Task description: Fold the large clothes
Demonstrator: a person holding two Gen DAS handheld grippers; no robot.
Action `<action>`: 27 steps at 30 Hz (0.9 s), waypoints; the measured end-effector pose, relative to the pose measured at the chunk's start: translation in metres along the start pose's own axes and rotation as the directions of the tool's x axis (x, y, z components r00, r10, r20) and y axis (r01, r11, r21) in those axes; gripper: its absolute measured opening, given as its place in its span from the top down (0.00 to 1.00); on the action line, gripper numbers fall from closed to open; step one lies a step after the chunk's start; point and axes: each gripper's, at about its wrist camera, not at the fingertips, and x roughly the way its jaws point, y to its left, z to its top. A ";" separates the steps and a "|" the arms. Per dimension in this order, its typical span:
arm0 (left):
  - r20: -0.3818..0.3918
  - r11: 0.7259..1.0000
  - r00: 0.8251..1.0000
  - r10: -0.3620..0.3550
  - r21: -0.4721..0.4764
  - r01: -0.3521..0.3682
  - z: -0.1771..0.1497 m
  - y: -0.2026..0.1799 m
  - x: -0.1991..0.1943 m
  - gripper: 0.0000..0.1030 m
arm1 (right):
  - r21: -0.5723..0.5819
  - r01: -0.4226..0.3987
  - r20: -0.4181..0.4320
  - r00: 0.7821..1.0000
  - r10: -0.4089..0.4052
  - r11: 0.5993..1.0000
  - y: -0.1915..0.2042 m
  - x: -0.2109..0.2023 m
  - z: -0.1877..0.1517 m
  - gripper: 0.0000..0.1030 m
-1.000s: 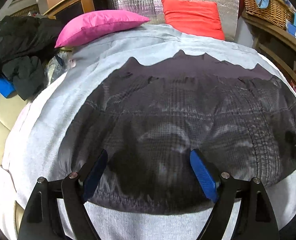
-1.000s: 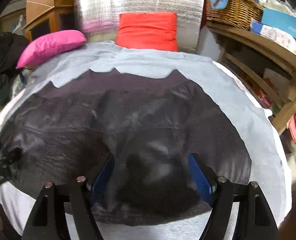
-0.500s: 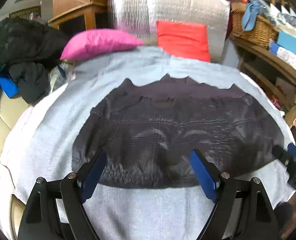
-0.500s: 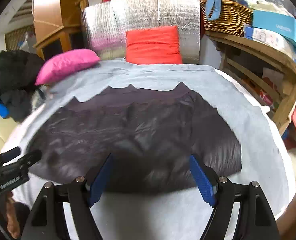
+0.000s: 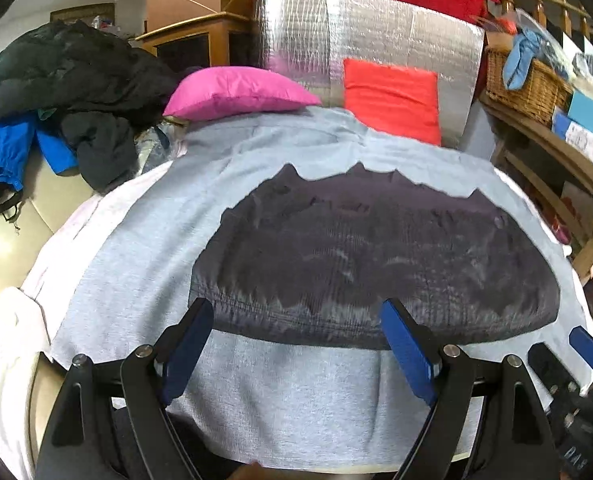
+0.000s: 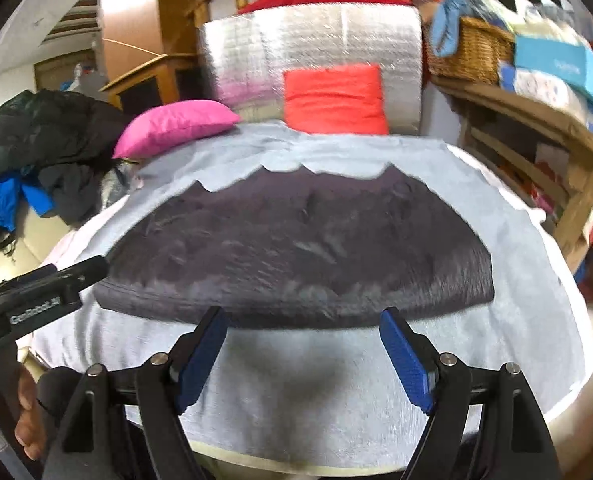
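Note:
A dark grey quilted garment (image 5: 376,252) (image 6: 296,248) lies folded into a wide band across a light grey cloth (image 5: 144,272) (image 6: 528,280) that covers the work surface. My left gripper (image 5: 296,312) hovers open above the garment's near edge, with nothing between its blue pads. My right gripper (image 6: 303,316) hangs over the same near edge. Its jaws are opening and hold nothing. In the left wrist view the right gripper (image 5: 576,356) shows at the lower right. In the right wrist view the left gripper (image 6: 56,280) shows at the left, a hand (image 6: 28,420) below it.
A pink pillow (image 5: 236,92) and a red cushion (image 5: 392,100) rest against a silver foil mat (image 5: 368,36) at the far end. Dark and blue clothes (image 5: 56,92) are piled at the left. A wooden shelf with a wicker basket (image 5: 524,84) stands at the right.
Both grippers have pulled back and risen from the garment, which now lies farther off. The jaws no longer sit over its fabric. The right jaws have spread a little wider.

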 end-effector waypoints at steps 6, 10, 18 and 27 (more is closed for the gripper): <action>0.012 1.000 1.000 0.005 0.004 -0.005 0.005 -0.004 -0.017 0.06 | -0.026 0.019 0.032 0.999 -0.018 0.999 0.011 -0.012 0.007 0.11; 0.019 1.000 1.000 0.004 0.019 -0.004 0.007 -0.007 -0.024 0.03 | -0.013 0.058 0.032 0.998 -0.058 0.998 0.008 -0.015 0.007 0.01; 0.025 0.999 0.999 -0.025 0.036 0.024 0.008 -0.014 -0.031 0.01 | 0.005 0.068 0.023 0.997 -0.068 0.998 0.002 -0.020 0.008 0.00; 0.009 0.999 1.000 0.003 0.049 -0.004 0.009 -0.017 -0.025 0.01 | 0.018 0.084 -0.019 0.996 -0.084 0.996 -0.005 -0.011 0.006 0.00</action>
